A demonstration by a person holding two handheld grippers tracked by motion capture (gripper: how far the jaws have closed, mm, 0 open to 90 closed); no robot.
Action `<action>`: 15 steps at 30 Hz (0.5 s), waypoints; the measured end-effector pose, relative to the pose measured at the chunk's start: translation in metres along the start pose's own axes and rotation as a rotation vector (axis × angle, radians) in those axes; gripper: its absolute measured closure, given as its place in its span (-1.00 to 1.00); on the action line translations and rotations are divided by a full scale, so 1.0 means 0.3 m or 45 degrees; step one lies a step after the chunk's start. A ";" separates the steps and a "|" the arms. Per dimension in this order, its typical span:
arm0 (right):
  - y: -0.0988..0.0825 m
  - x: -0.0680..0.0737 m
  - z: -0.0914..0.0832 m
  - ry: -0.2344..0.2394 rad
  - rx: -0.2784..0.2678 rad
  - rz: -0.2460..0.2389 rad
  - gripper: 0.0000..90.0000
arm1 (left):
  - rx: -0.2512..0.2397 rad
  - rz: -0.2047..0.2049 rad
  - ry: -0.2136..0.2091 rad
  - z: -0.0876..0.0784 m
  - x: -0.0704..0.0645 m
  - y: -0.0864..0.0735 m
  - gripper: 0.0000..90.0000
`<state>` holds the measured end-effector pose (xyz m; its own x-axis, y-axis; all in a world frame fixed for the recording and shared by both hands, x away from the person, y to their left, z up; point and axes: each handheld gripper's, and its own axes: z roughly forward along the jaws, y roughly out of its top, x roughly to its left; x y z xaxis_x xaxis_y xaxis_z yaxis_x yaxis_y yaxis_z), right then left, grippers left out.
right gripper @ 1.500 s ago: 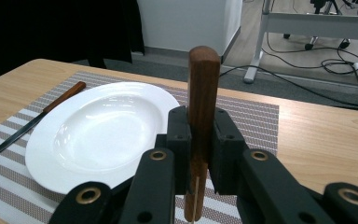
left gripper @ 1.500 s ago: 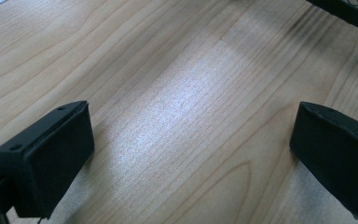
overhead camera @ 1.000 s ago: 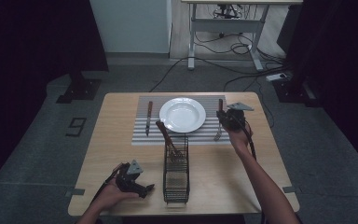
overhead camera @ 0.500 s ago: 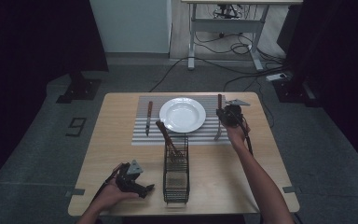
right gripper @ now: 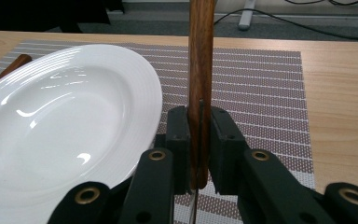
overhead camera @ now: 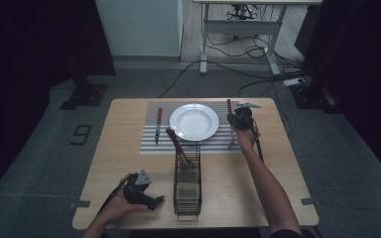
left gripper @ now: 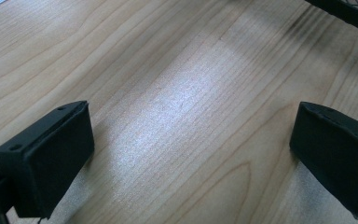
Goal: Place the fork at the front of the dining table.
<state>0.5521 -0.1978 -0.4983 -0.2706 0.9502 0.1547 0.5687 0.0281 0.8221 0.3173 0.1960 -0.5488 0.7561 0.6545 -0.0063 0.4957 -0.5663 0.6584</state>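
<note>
Right now a place setting looks to be under way, w/ the white plate (overhead camera: pixel 194 121) centred on the striped placemat (overhead camera: pixel 151 144) at approx. 12 o'clock of the worktop (overhead camera: pixel 119 163). A wood-handled knife (overhead camera: pixel 158 124) is laid at the plate's 9 o'clock, just beside the rim.

Right gripper (right gripper: pixel 199 140): jaws are closed tight on a wood-handled utensil (right gripper: pixel 200 56), gripped where handle meets metal; the handle points to 12 o'clock, over the mat just beside the plate's 3 o'clock rim. Whether fork or spoon can't be told, as the working end is hidden. In the high view the right gripper (overhead camera: pixel 241 120) is seen at the plate's 3 o'clock, handle end sticking out beyond it.

Left gripper (left gripper: pixel 186 154): jaws are spread wide, nothing between them, only bare wood below. It is seen parked at approx. 7 o'clock of the worktop (overhead camera: pixel 144 191), just at 9 o'clock of the wire caddy (overhead camera: pixel 187 183), in which another utensil (overhead camera: pixel 177 146) is propped.

Step in hand, prob.: the held utensil being set down beside the plate. Next move calls for it to be lowered flat, parallel to the rim w/o touching it, then the jaws opened.
</note>
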 end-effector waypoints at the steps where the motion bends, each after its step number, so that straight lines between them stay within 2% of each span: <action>1: -0.002 -0.002 0.004 -0.001 0.000 0.010 0.77 | 0.000 0.000 0.000 0.000 0.000 0.000 -1.00; 11: -0.014 -0.028 0.040 -0.012 0.011 0.063 0.77 | 0.000 -0.001 0.001 0.000 0.000 0.000 -1.00; 15: -0.017 -0.040 0.062 -0.020 0.037 0.097 0.76 | 0.000 -0.002 0.002 0.000 -0.001 0.000 -1.00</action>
<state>0.5669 -0.2038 -0.5144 -0.2135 0.9546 0.2078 0.6094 -0.0361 0.7920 0.3171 0.1958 -0.5488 0.7549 0.6558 -0.0063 0.4967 -0.5654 0.6585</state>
